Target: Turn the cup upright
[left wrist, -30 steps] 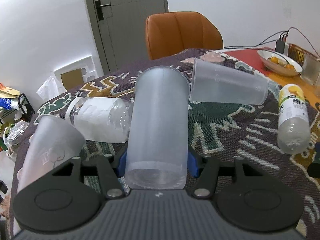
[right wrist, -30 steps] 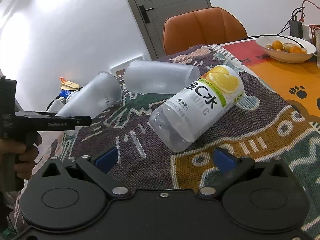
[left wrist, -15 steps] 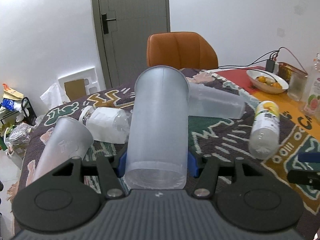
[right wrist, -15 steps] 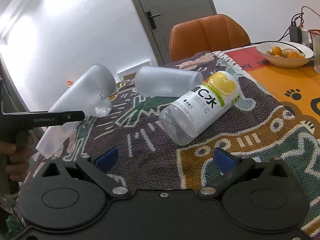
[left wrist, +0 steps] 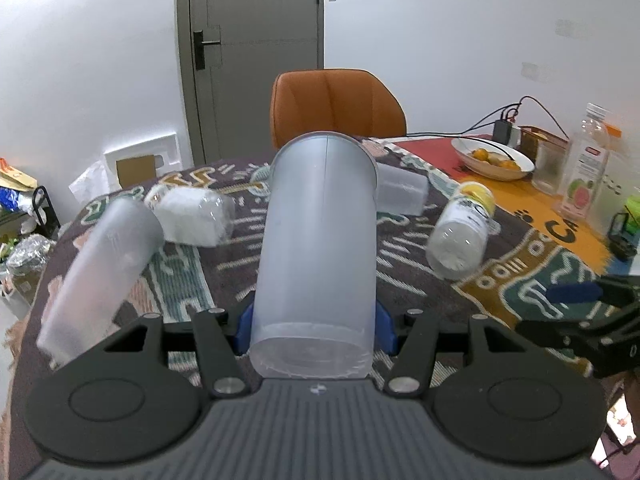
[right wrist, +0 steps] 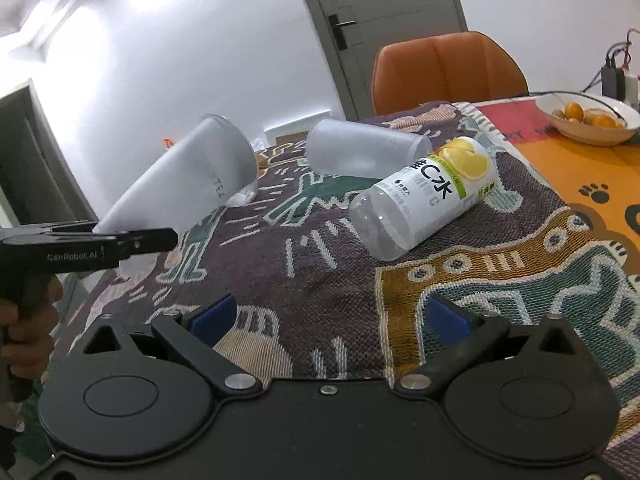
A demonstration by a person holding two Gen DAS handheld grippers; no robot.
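Three frosted cups (left wrist: 316,240) (left wrist: 100,264) (left wrist: 400,194); three bottles (left wrist: 460,232) (left wrist: 192,216) (left wrist: 586,168); one chair (left wrist: 336,108); one bowl (left wrist: 492,156); two grippers (left wrist: 314,320) (right wrist: 328,316).

Right wrist view: the patterned tablecloth (right wrist: 320,280) lies bare across the lower centre, directly ahead of the open right gripper (right wrist: 328,316). At centre right a lemon drink bottle (right wrist: 428,196) lies on its side, touching a frosted cup (right wrist: 360,152) lying behind it. At left the held cup (right wrist: 188,180) hangs tilted above the cloth. Left wrist view: another fallen cup (left wrist: 100,264) and a white-labelled bottle (left wrist: 192,220) block the left side.
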